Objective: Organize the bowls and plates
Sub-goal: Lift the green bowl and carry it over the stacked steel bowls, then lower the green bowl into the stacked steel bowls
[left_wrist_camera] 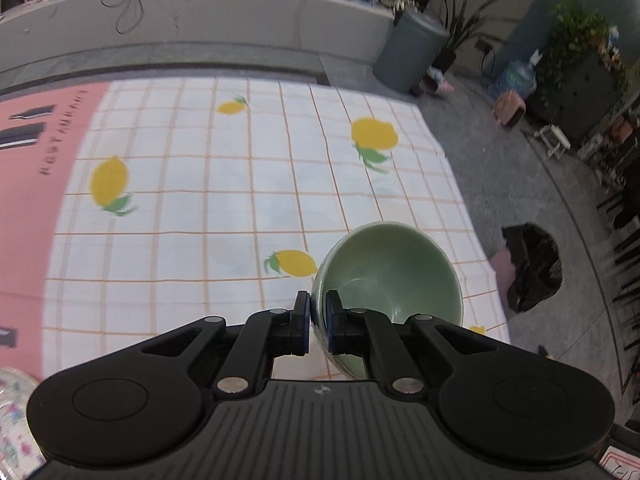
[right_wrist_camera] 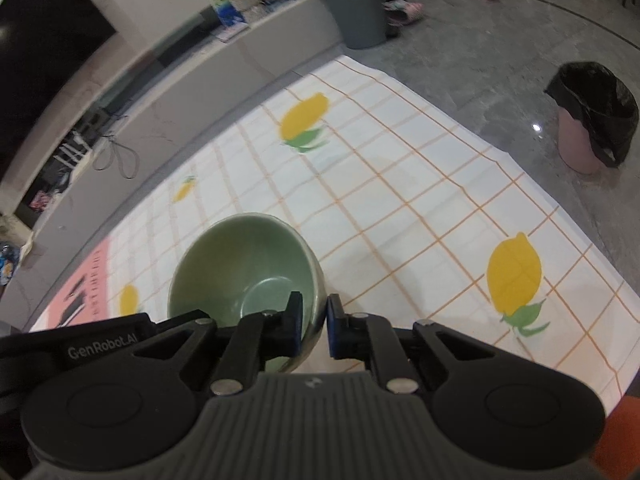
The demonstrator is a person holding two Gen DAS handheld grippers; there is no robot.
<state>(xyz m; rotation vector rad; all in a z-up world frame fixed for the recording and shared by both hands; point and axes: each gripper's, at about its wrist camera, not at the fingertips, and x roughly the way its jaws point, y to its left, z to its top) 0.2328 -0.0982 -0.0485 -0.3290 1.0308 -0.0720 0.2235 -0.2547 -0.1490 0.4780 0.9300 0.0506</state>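
left gripper (left_wrist_camera: 318, 322): nearest the lens in the left wrist view, jaws pinched narrow on the near wall of a green bowl (left_wrist_camera: 390, 272), one pad outside, one inside the rim.
right gripper (right_wrist_camera: 314, 326): same picture in the right wrist view, jaws pinched on the rim of its green bowl (right_wrist_camera: 244, 268), left pad inside, right pad outside.
one bowl or two: cannot tell from these views; neither camera shows the other gripper at the rim.
where the bowl is: held by its edge, tilted so the mouth faces the camera, above the lemon-print tablecloth (left_wrist_camera: 240, 200), apparently clear of it, though contact under the base is hidden.
risk, slip: each grip is a thin pinch on a smooth glazed wall, with the bowl's weight hanging out beyond the pads; a quick swing or jolt could make it pivot or slide out.
risk, drop: a fall would likely chip or break it, judging by the glaze.
risk, edge: the cloth's far edge and bare floor (right_wrist_camera: 500, 60) lie near; a bowl let go there could roll off.
risk, stacking: a patterned plate (left_wrist_camera: 14, 420) sits at the lower left corner; setting a tilted bowl down fast near it could knock the two together.
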